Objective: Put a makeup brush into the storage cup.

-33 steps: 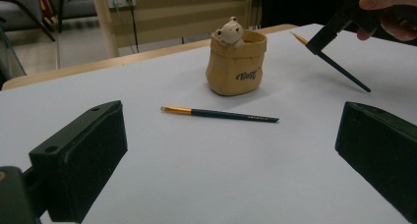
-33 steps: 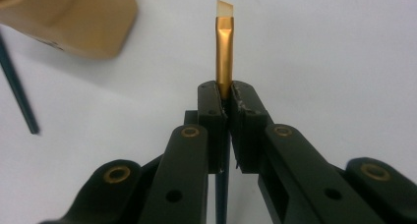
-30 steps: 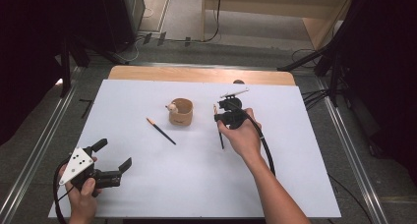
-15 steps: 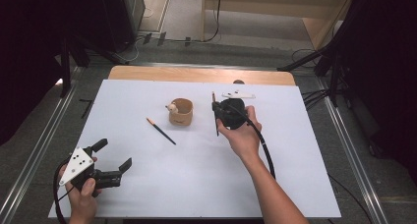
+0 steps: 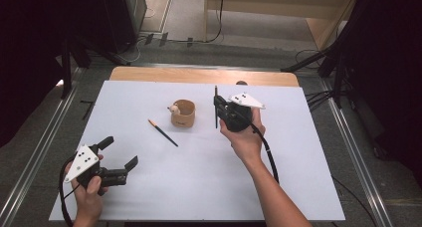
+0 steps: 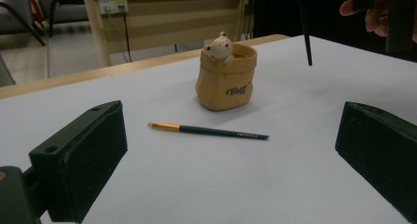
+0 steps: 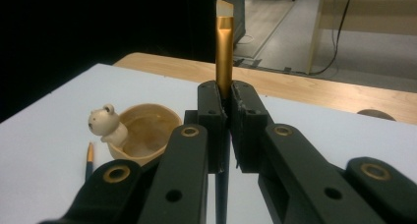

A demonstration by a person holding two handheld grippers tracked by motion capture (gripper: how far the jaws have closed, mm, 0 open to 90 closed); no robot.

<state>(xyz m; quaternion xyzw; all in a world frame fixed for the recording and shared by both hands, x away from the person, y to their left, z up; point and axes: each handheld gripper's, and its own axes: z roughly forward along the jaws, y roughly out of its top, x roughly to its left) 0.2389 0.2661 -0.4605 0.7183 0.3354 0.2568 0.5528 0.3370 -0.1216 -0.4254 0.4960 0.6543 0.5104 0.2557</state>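
Gripping a brush (image 5: 216,106) upright between clenched jaws, the right gripper (image 5: 219,109) has carried it toward the far edge of the surface (image 5: 298,152) and tilted it vertical beside the bear-trimmed pot (image 5: 182,113), so dropping it in looks next. A second brush (image 5: 162,133) lies flat near the pot. The left gripper (image 5: 119,155) waits by the near left corner, jaws released. The held brush's lower tip hides behind the jaws in the right gripper view.

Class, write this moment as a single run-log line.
right gripper: shut on upright brush | left gripper: open, idle | cup: beside held brush | second brush: flat on sheet
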